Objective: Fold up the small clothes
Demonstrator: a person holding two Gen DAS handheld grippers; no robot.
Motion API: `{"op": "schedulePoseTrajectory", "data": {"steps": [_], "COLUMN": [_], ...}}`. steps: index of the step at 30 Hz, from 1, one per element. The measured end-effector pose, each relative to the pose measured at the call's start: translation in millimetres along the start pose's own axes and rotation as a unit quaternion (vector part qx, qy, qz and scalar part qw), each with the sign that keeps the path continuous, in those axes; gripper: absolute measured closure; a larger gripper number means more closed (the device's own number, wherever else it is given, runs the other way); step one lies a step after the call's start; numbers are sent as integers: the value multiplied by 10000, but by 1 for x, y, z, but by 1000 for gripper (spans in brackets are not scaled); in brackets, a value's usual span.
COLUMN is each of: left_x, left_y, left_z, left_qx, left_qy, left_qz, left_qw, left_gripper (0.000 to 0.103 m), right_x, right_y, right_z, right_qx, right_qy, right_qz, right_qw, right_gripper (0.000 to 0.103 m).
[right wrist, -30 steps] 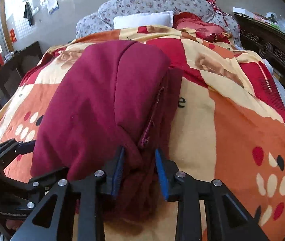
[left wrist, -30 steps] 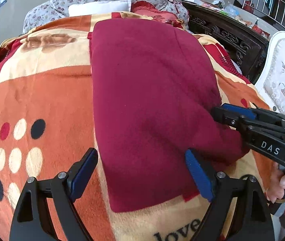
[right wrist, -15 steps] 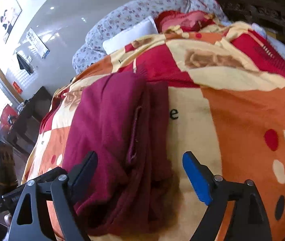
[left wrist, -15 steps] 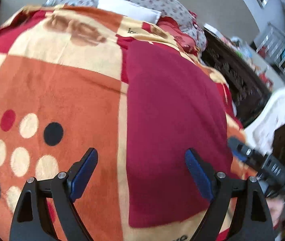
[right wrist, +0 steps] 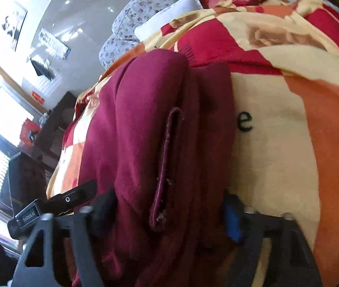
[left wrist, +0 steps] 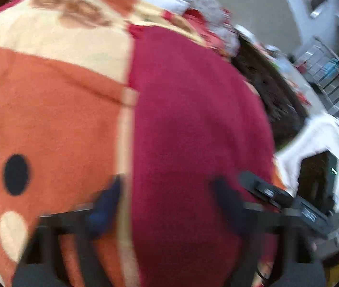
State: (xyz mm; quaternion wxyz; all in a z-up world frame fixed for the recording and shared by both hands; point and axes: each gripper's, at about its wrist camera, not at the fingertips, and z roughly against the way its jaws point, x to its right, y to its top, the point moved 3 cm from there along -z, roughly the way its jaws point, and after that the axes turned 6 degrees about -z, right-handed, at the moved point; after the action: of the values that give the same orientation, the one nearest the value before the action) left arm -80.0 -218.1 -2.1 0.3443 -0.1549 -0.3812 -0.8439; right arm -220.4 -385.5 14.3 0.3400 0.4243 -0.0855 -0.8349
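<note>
1. Straddling the folded maroon garment (right wrist: 150, 143) on the blanket (right wrist: 277, 143), my right gripper (right wrist: 169, 215) has just been closing; pads flank its near end, contact unclear;
2. my left gripper (left wrist: 167, 203), blurred, has also been closing, the garment's left edge between its jaws.

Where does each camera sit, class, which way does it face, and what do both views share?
Left wrist: on the left gripper, facing down the dark red fleece garment on the orange patterned blanket; the right gripper shows at right.
Right wrist: on the right gripper, facing the garment's folded edge; the left gripper shows at left.
Shared: garment, blanket, white pillow.
</note>
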Motion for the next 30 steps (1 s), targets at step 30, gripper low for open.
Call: {"op": "schedulePoseTrajectory", "data": {"steps": [30], "left_x": [-26], "left_y": [-73], "left_z": [138], "left_qx": [160], "left_qy": [1912], "left_qz": [-900], "left_qw": [9773], "left_gripper": [43], "right_x": [-178], "right_y": [-141], "right_z": [34], "right_qx": [-660], "right_qy": [103], "right_qz": [2320], "right_qw": [9704], "right_gripper": [72]}}
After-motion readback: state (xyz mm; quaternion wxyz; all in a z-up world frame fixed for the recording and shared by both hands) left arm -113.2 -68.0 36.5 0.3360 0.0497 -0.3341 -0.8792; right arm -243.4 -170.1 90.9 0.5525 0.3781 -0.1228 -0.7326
